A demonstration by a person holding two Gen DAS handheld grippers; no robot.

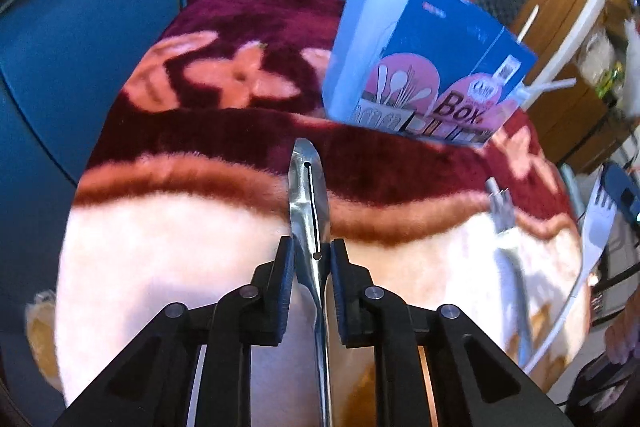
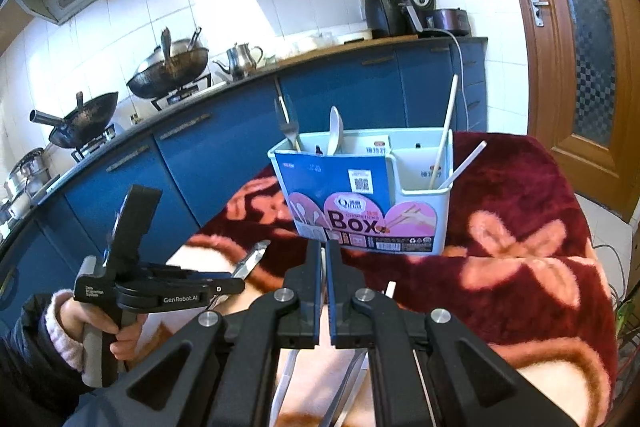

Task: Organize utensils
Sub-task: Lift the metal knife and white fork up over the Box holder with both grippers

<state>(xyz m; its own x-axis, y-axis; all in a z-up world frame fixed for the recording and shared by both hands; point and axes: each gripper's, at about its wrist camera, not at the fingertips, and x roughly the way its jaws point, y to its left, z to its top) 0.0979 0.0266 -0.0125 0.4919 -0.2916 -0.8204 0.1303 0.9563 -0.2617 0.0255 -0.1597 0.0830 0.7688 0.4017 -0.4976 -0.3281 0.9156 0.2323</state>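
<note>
Left gripper (image 1: 311,259) jaws clamp a steel utensil (image 1: 310,195) near the utensil box (image 2: 360,187); right gripper (image 2: 324,267) jaws are nearly closed, holding nothing.

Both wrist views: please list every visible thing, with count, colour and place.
box: 1, pale blue, on blanket
fork: 1, silver, upright in box
spoon: 1, white, upright in box
chopsticks: 2, pale, in box's right compartment
metal utensil: 1, silver, in left gripper
loose forks: 2, silver and white, on blanket
blanket: 1, maroon with pink flowers
woks: 2, dark, on stove
kettle: 1, steel, on counter
left gripper: black, shut on metal utensil
right gripper: black, nearly shut, holds nothing
</note>
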